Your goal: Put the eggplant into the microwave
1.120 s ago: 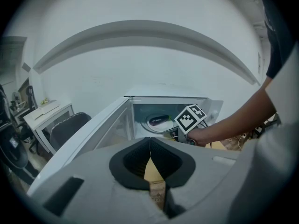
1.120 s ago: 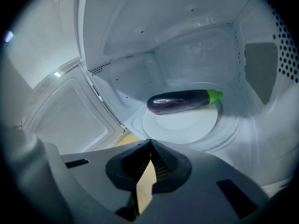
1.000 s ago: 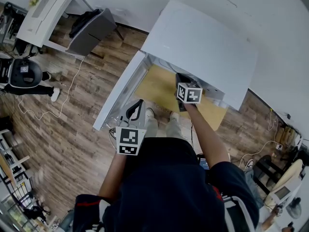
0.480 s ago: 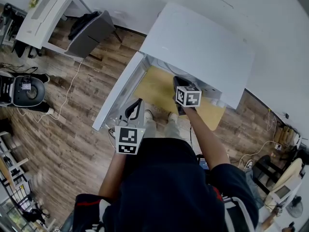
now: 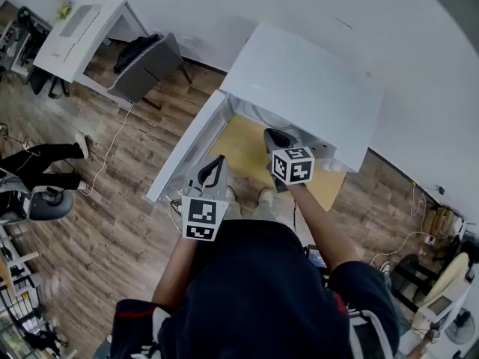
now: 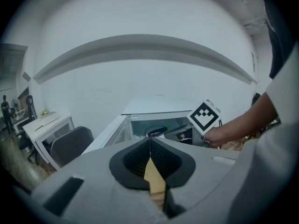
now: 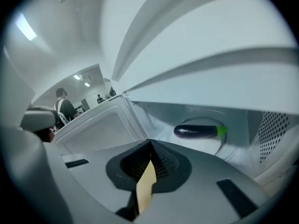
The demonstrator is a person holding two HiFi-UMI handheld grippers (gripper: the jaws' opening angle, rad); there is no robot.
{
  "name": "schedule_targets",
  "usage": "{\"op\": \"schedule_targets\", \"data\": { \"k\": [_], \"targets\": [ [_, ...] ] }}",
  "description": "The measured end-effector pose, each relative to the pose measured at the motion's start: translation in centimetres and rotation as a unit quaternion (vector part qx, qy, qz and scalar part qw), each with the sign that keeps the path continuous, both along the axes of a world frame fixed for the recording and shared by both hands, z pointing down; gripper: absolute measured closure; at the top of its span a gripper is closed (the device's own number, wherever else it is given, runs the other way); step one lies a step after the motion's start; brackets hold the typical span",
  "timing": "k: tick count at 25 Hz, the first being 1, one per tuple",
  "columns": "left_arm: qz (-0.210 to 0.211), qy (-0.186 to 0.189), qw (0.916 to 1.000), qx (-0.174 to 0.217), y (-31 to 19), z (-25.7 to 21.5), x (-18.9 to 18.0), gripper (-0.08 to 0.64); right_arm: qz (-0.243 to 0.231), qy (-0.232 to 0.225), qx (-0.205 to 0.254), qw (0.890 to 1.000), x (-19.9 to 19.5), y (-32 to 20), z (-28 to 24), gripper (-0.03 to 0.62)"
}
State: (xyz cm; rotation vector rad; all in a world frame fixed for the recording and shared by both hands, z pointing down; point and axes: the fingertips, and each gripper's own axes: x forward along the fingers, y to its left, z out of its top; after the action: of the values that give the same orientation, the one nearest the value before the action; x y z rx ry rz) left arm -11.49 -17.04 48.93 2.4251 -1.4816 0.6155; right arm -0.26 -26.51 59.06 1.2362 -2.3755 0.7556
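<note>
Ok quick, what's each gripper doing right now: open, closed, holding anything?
Left gripper: closed, holding nothing.
Right gripper: closed, holding nothing; the eggplant lies inside the microwave.

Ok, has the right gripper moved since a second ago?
Yes, slightly: the right gripper has backed away from the microwave, off its front edge and toward the person.
</note>
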Motion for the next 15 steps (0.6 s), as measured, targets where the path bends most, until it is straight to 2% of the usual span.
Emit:
{"op": "schedule_targets", "data": {
  "k": [9, 15],
  "targets": [
    [-0.001, 0.001, 0.9990, 0.044, -0.7, -2.9, 0.0, 0.543, -0.016, -0.036, 0.085, 0.996, -0.3, 1.1, -9.4, 0.581],
    [-0.011, -0.001, 0.9968, 0.079, -1.3, -5.2, -0.7, 0.543, -0.033, -0.030, 0.144, 0.989, -0.1, 2.2, -15.0, 0.581]
  ]
}}
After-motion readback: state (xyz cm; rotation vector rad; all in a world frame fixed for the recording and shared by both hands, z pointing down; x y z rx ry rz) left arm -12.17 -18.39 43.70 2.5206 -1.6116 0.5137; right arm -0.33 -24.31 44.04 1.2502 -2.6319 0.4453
